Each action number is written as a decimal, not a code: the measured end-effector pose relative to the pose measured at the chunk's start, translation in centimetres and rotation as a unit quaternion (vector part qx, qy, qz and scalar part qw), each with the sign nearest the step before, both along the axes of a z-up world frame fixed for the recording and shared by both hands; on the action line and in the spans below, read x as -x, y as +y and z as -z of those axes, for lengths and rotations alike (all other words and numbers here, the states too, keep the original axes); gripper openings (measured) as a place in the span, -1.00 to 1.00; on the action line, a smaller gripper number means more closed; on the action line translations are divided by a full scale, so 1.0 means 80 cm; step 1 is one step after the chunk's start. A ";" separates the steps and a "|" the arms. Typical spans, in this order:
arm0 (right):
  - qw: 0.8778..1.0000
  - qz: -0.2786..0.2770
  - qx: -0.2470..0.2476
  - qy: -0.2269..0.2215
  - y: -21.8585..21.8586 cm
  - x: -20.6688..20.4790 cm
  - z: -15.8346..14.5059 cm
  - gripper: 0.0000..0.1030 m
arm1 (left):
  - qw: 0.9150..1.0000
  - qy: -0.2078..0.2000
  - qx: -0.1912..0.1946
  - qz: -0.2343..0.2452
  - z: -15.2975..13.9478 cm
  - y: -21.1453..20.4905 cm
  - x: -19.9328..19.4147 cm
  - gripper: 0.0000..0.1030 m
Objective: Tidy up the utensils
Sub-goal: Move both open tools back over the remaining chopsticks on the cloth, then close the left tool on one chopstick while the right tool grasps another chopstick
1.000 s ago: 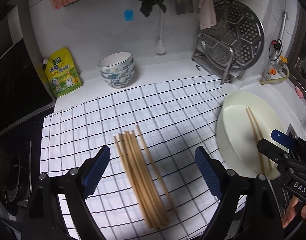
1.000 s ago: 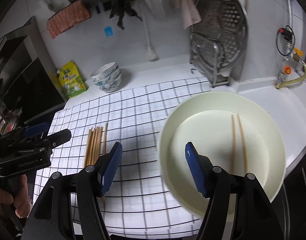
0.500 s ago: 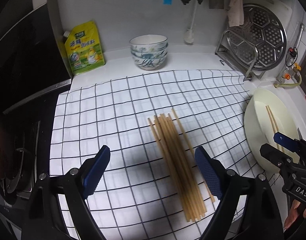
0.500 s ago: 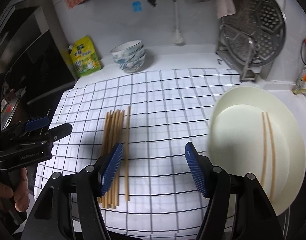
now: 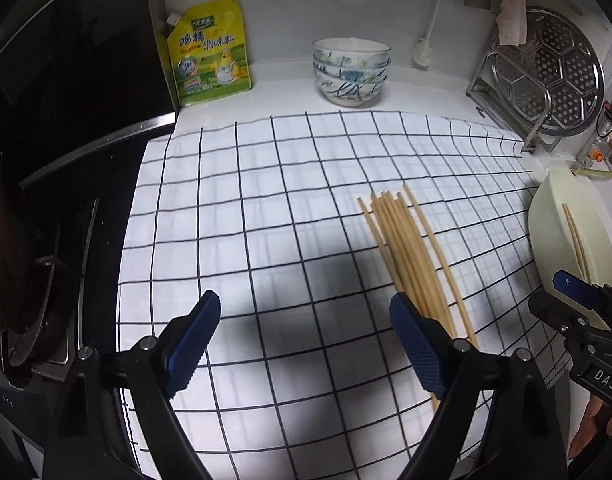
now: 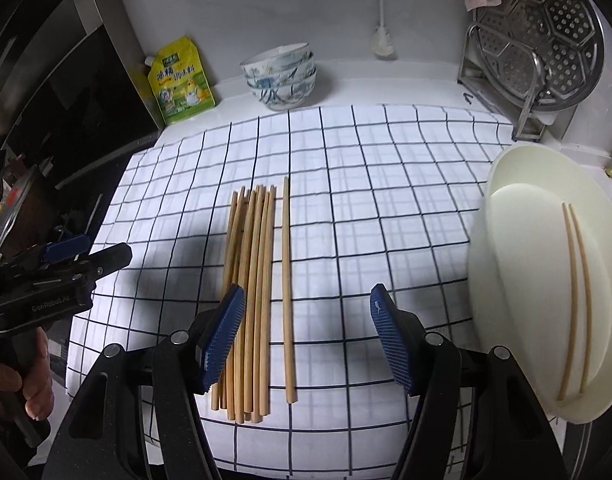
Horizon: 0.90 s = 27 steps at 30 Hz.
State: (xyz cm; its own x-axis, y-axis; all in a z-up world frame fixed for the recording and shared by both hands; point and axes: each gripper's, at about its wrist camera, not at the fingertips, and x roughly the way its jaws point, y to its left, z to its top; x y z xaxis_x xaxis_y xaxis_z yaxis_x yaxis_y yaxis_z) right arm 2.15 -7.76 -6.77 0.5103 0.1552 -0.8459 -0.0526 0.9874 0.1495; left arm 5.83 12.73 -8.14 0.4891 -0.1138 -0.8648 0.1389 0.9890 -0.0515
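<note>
Countertop (image 6: 417,80) of white stone carries a black-gridded white cloth (image 6: 385,184), a cream oval plate (image 6: 517,184) with two chopsticks, and loose wooden chopsticks (image 6: 254,280) (their near ends partly hidden), beneath the empty, wide-spread left gripper (image 5: 302,344) and right gripper (image 6: 306,332).

White cloth (image 6: 385,184) (black grid), tan chopsticks (image 6: 254,280), cream plate (image 6: 517,264)

A loose bundle of pale wooden chopsticks (image 6: 252,292) lies flat on the checked cloth (image 6: 385,184), 1 stick just apart, while 2 more chopsticks (image 6: 573,300) lie side by side in the cream plate (image 6: 505,184).
</note>
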 end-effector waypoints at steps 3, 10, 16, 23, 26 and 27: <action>1.000 -0.001 0.004 0.009 0.006 -0.002 0.015 0.22 | 1.000 0.008 0.005 0.000 0.013 0.004 0.001 0.65; 0.999 0.001 0.019 0.027 0.013 -0.005 0.051 0.22 | 1.000 0.015 0.019 0.005 0.035 -0.001 0.007 0.65; 0.999 -0.002 0.033 0.037 0.020 -0.008 0.075 0.22 | 1.000 0.016 0.024 0.006 0.050 -0.011 0.007 0.65; 0.998 -0.005 0.055 0.028 0.022 -0.012 0.085 0.22 | 1.000 0.011 0.029 -0.001 0.058 -0.019 0.008 0.65; 0.998 -0.012 0.058 0.030 0.021 -0.015 0.091 0.22 | 0.999 0.012 0.030 -0.002 0.061 -0.026 0.010 0.65; 0.998 -0.014 0.060 0.030 0.021 -0.016 0.093 0.22 | 0.999 0.012 0.030 -0.002 0.061 -0.025 0.010 0.65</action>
